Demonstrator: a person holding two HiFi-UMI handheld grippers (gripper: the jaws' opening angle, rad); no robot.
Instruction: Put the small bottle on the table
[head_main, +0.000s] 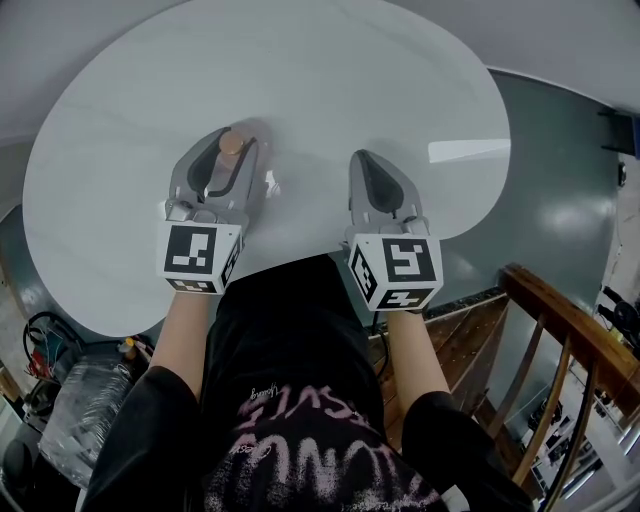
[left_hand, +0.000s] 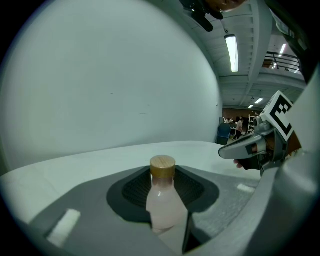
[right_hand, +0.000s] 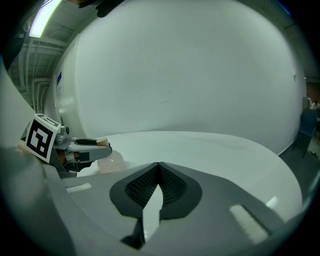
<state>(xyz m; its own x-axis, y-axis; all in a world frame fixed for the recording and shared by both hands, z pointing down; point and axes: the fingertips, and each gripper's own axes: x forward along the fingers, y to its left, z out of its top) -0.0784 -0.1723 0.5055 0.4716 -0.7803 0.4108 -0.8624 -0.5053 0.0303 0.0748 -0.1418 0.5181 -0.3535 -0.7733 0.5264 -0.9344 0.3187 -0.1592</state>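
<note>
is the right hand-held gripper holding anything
No, the jaws of the right hand-held gripper are closed together with nothing between them; the small bottle is in the left hand-held gripper.

Head view looks steeply down; both gripper views skim low, close over the same table (head_main: 300, 80).

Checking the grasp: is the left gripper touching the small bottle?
Touching. The left gripper view shows left gripper clamped on the small bottle, its jaws against both sides.

bottle (left_hand: 164, 207): was pale translucent pink
cap (left_hand: 162, 166): was tan wood grain
table (head_main: 300, 90): was plain white
left gripper (head_main: 232, 138): was grey, with black ribbed pads (left_hand: 132, 191)
right gripper (head_main: 362, 156): was grey, with a black-and-white patterned cube (head_main: 398, 270)
shirt (head_main: 290, 400): was black with pink lettering
</note>
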